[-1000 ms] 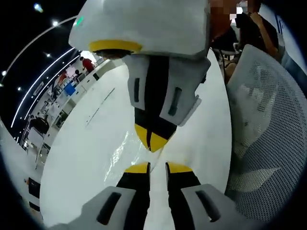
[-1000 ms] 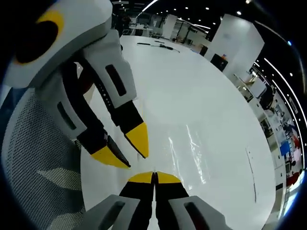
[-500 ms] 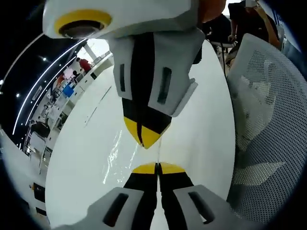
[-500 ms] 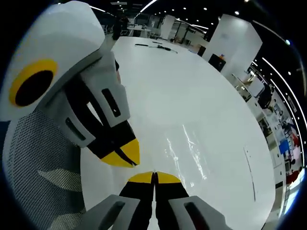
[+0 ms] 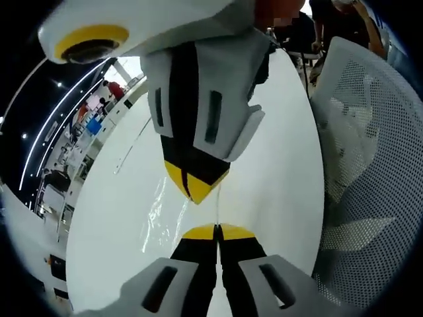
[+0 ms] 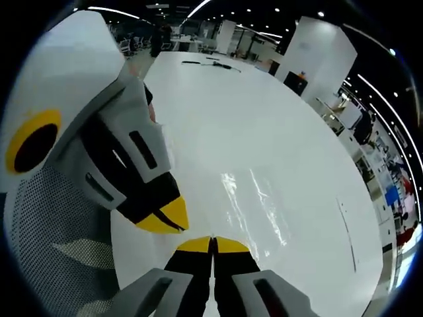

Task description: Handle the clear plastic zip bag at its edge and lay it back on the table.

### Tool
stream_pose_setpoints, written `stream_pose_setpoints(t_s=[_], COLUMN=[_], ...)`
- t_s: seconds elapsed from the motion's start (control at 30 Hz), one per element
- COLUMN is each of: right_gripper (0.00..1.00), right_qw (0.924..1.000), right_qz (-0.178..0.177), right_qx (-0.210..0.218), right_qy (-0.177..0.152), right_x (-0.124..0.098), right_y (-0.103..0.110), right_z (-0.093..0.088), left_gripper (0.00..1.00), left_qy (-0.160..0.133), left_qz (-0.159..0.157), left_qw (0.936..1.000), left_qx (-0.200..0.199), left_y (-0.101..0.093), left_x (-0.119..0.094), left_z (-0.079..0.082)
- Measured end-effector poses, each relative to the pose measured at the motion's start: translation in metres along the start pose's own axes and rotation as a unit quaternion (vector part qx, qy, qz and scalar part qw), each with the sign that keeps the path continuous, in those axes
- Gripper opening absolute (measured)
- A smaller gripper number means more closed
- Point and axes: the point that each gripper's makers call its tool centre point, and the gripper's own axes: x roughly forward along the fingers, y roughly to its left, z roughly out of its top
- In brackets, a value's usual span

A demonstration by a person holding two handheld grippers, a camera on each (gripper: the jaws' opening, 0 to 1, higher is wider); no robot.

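- Your left gripper (image 5: pixel 215 229) at lower centre: jaws together, apparently clamped on the bag's (image 5: pixel 162 210) near edge.
- Your right gripper (image 6: pixel 213 242): jaws together likewise.
- The bag lies on the table (image 6: pixel 264 132), frame centre; no contents visible.

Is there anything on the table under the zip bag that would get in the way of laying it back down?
Nothing visible does. The clear zip bag hangs from both shut grippers, left gripper and right gripper, over bare white table. The dark objects lie far off at the table's far end, and the mesh chair stands beside the table.
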Motion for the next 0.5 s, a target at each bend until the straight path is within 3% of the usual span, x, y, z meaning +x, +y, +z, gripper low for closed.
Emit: stream_pose_setpoints(t_s=[0.5], right_gripper=[0.00], right_qw=[0.9988], right_qz=[-0.029], right_qx=[0.038], right_qy=[-0.004], right_x=[0.002], right_y=[-0.012], right_z=[0.001], left_gripper=[0.00], left_qy=[0.005], left_qz=[-0.010], left_qw=[0.9999], left_qx=[0.003], left_y=[-0.019], left_x=[0.004], left_z=[-0.002])
